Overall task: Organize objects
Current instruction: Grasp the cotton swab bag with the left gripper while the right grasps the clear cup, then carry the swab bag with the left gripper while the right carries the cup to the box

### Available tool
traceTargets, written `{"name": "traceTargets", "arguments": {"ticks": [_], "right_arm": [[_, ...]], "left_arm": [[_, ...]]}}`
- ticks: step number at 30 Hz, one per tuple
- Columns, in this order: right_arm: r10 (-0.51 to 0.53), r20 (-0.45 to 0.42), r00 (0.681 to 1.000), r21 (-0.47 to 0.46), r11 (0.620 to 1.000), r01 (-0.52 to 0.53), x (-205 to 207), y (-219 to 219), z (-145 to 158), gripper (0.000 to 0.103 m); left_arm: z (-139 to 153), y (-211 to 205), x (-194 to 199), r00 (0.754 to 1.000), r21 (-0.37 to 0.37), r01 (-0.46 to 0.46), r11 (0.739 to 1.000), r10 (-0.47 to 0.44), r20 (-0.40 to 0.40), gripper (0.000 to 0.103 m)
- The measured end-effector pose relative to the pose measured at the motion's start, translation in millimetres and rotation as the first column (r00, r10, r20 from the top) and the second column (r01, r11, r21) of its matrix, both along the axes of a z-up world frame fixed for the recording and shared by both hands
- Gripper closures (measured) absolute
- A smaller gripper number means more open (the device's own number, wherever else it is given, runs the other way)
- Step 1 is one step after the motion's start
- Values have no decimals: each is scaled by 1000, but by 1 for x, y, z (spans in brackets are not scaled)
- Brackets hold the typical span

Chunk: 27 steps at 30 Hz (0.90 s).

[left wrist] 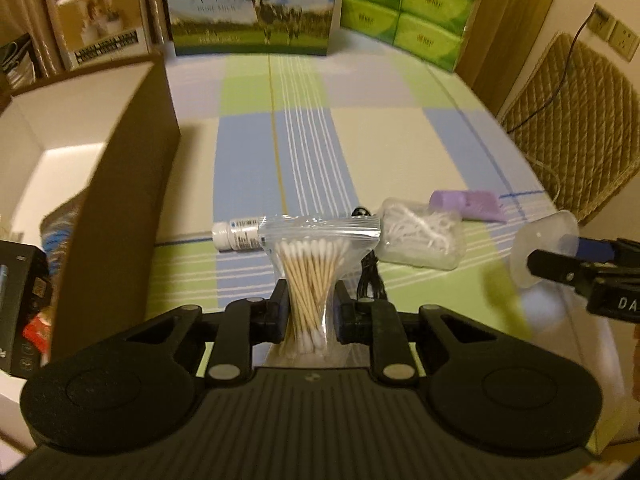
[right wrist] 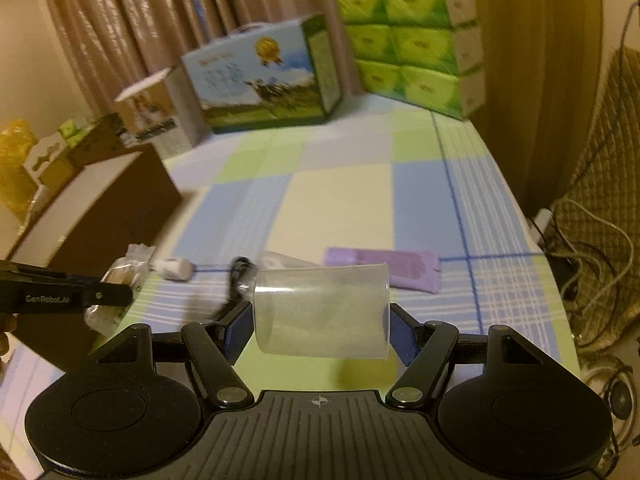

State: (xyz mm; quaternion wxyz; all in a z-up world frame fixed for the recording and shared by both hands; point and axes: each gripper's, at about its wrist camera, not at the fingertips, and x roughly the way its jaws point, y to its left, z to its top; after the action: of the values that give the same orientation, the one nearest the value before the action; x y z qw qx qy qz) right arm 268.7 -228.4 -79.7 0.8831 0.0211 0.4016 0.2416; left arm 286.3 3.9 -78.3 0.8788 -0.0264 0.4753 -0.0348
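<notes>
My left gripper [left wrist: 311,304] is shut on a clear zip bag of cotton swabs [left wrist: 316,264], held upright above the checked tablecloth. My right gripper [right wrist: 322,326] is shut on a clear plastic cup [right wrist: 324,312] lying sideways between its fingers; the cup also shows in the left wrist view [left wrist: 544,244]. On the cloth lie a small white bottle [left wrist: 236,234], a clear bag of floss picks [left wrist: 420,236], a purple packet [left wrist: 472,206] and a black cable [left wrist: 370,280]. An open cardboard box [left wrist: 120,184] stands at the left.
A milk carton box [left wrist: 252,4], green tissue packs [left wrist: 404,4] and a white box [left wrist: 104,20] line the far edge. The open box holds several items, among them a black device [left wrist: 20,300]. A quilted chair [left wrist: 572,128] with cables stands to the right.
</notes>
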Motion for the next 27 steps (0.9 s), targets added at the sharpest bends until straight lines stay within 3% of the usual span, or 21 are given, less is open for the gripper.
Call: {"name": "traceTargets", "arguments": {"ticks": [11, 21, 27], "right_arm": [[113, 65, 991, 40, 992, -116, -29, 53, 33, 35], [238, 96, 966, 83, 966, -246, -58, 125, 45, 35], [334, 113, 936, 108, 932, -346, -68, 183, 50, 35]], "left_arm": [[49, 40, -41, 991, -26, -64, 998, 67, 113, 86], [68, 108, -79, 976, -14, -157, 987, 157, 151, 86], [71, 151, -93, 967, -5, -206, 979, 204, 156, 86]]}}
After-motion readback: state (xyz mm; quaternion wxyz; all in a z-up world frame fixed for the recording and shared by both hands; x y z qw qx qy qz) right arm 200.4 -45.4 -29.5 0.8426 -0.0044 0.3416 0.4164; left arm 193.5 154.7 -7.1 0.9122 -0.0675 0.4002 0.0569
